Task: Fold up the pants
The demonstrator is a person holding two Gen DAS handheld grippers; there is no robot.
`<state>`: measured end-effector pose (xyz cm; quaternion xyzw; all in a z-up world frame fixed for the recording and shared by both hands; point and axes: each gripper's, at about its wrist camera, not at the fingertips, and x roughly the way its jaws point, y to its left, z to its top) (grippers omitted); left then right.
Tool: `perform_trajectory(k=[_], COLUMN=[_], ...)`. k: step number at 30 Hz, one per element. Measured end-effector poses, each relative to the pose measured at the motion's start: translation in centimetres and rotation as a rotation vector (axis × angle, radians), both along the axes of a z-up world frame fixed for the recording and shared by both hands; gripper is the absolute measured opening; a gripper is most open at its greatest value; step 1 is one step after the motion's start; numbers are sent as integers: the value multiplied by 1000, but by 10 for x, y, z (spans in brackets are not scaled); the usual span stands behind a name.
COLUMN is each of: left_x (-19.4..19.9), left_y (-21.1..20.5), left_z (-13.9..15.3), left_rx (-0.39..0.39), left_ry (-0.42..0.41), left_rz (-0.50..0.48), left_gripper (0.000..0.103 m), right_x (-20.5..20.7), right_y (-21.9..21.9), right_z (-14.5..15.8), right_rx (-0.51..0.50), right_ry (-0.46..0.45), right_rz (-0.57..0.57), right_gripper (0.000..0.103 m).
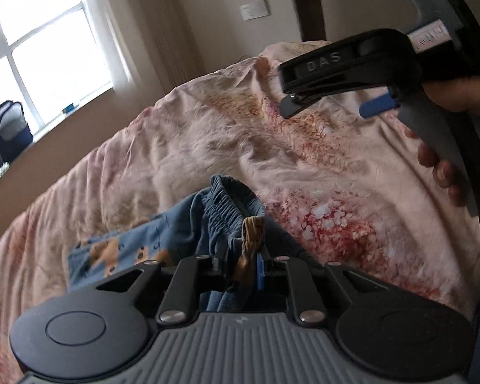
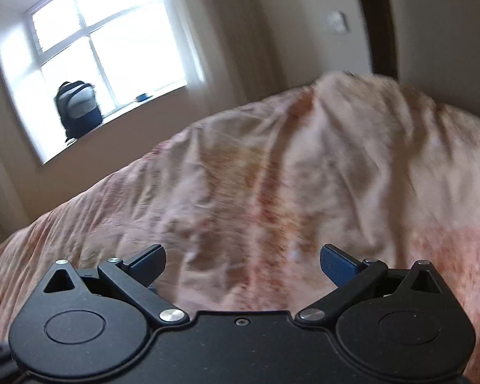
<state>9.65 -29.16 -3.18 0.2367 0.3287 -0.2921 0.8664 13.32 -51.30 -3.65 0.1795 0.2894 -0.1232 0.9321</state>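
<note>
The pants (image 1: 188, 233) are small, blue, with an orange animal print and an elastic waistband. They lie bunched on the pink floral bedspread (image 1: 227, 140). My left gripper (image 1: 244, 264) is shut on the waistband and holds it up off the bed. My right gripper (image 1: 289, 104) shows in the left wrist view at the upper right, held in a hand above the bed and apart from the pants. In the right wrist view my right gripper (image 2: 242, 264) is open and empty over the bedspread (image 2: 272, 176). No pants show in that view.
A window (image 2: 112, 32) is in the far wall, with a dark backpack (image 2: 78, 108) on its sill. A light switch (image 1: 254, 9) and a dark door frame (image 1: 305, 3) are on the wall behind the bed.
</note>
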Motion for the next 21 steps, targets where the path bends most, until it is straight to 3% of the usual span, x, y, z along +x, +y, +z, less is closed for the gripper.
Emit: perform_trajectory(k=[3,10,16,18,20,21], left_x=[3,-1,-2,-2,-3,-5], left_y=[-1,-5,-6,-3,3,9], left_z=[1,8,-1,-2,3,8], left_rx=[-4,9,16,5,-30,-51], left_ry=[3,-6,33,54,80,76], left_rz=[12,-6,-41,-52,-50,-37], left_gripper=[17,17,18,35,73,80], right_x=[2,8,10,12,15,16], right_y=[-4,9,11,14,16,17], right_z=[-3,-5,-9,-12,-15,-16], right_rx=[40,-9,-23,-39,-56,-61], right_ry=[1,51,74,90,109,114], right_rz=[7,38,39,46,54,59], right_gripper=[103,103,103,103,103,103])
